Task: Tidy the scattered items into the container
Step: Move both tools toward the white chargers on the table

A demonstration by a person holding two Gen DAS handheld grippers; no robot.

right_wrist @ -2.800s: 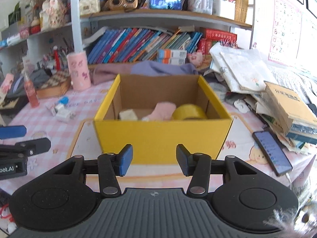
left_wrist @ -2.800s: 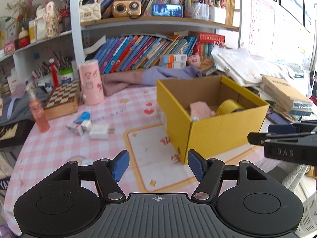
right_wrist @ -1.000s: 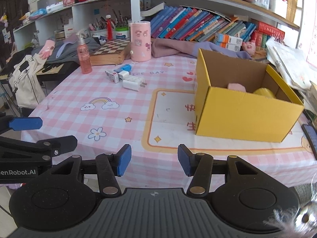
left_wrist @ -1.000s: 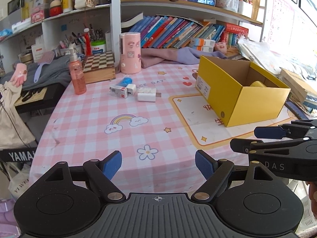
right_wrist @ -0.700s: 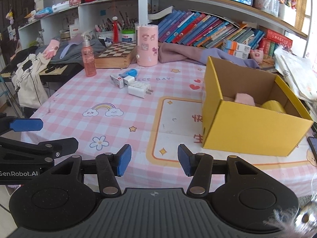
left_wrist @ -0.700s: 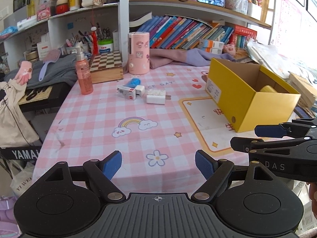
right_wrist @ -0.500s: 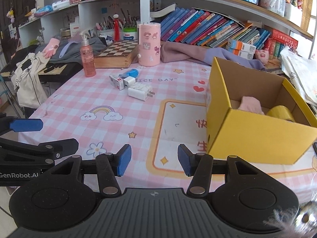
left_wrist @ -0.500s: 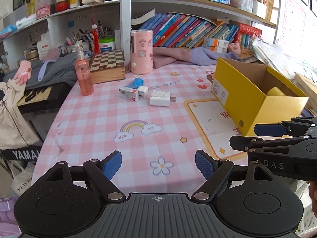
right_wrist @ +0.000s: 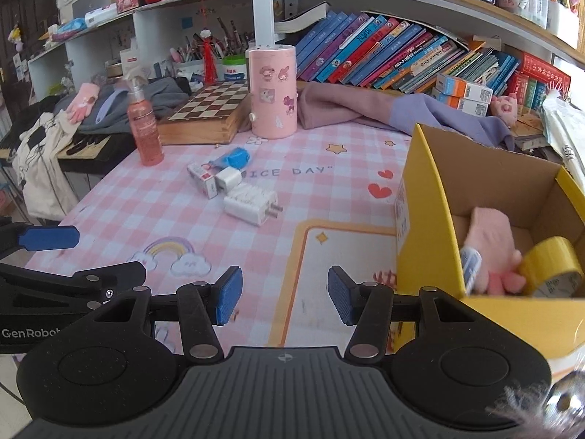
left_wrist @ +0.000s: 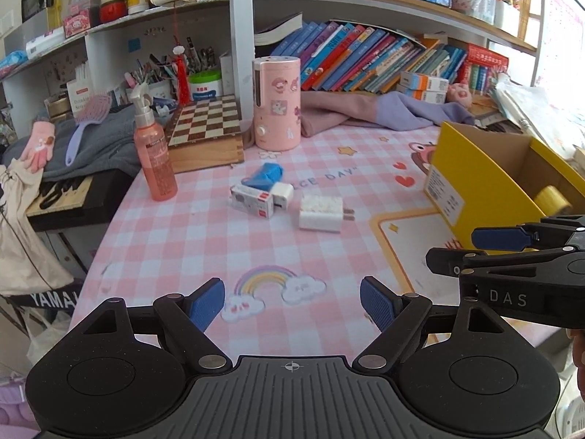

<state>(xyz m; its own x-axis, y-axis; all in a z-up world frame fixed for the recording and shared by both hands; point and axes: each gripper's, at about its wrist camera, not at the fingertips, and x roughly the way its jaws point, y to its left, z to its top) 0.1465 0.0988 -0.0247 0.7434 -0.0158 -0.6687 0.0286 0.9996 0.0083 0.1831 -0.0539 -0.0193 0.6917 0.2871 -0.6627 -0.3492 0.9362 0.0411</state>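
A yellow cardboard box (right_wrist: 431,226) stands at the right of the pink checked table and holds a pink glove (right_wrist: 490,237) and a yellow tape roll (right_wrist: 552,263). The same yellow box (left_wrist: 475,186) shows at the right in the left wrist view. On the table lie a white charger (left_wrist: 321,210), a small white carton (left_wrist: 252,201), a little white cube plug (left_wrist: 282,192) and a blue item (left_wrist: 265,175). My left gripper (left_wrist: 292,303) hovers open and empty over the near table edge. My right gripper (right_wrist: 281,298) is open and empty beside the box.
A pink spray bottle (left_wrist: 153,157), a wooden chessboard box (left_wrist: 206,135) and a pink cylinder (left_wrist: 277,102) stand behind the scattered items. Purple cloth (left_wrist: 369,113) and bookshelves line the back. A dark side table with clothes and a hairbrush (left_wrist: 87,117) sits left.
Both grippers have moved forward and leftward over the table, so the scattered items look nearer and the box has slid toward the right edge. Neither gripper's jaw gap changed.
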